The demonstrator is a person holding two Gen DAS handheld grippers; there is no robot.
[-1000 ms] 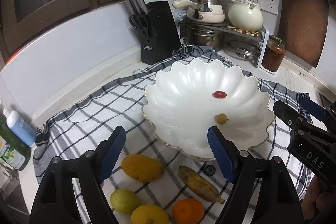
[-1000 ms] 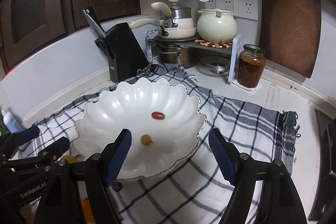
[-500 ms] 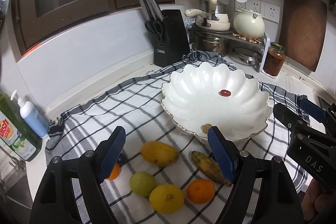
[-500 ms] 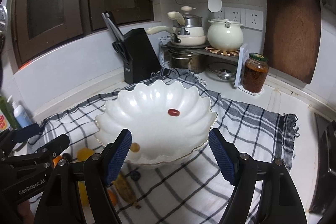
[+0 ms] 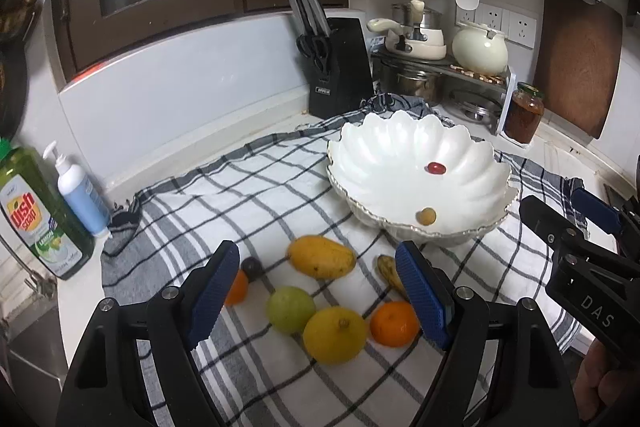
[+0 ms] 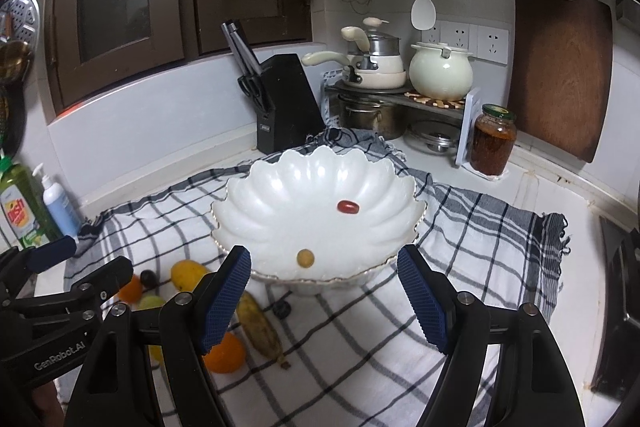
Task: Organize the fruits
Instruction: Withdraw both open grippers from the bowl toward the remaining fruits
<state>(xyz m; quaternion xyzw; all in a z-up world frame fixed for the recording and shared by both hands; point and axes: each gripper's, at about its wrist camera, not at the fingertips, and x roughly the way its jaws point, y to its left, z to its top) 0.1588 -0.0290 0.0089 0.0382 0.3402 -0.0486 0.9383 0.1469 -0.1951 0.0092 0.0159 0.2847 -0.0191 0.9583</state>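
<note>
A white scalloped bowl [image 5: 384,163] [image 6: 288,187] stands on a checked cloth and holds a small red fruit [image 5: 436,168] [image 6: 347,206] and a small yellow-brown fruit [image 5: 426,216] [image 6: 305,258]. On the cloth in front lie a mango [image 5: 321,256], a green fruit [image 5: 291,309], a lemon [image 5: 335,335], an orange [image 5: 394,323] [image 6: 224,353], a second orange [image 5: 236,287], a dark plum [image 5: 252,268] and a spotted banana [image 6: 260,327]. My left gripper [image 5: 318,293] is open and empty above the loose fruits. My right gripper [image 6: 324,297] is open and empty before the bowl.
A knife block [image 5: 340,67], a rack of pots [image 5: 420,67], a sauce jar [image 5: 524,113] and a wooden board [image 5: 576,55] stand behind the bowl. Dish soap [image 5: 32,215] and a pump bottle [image 5: 80,195] stand at the left by the sink edge.
Both grippers have drawn back and up from the bowl. More of the loose fruits and the counter now show. Both stay open and empty.
</note>
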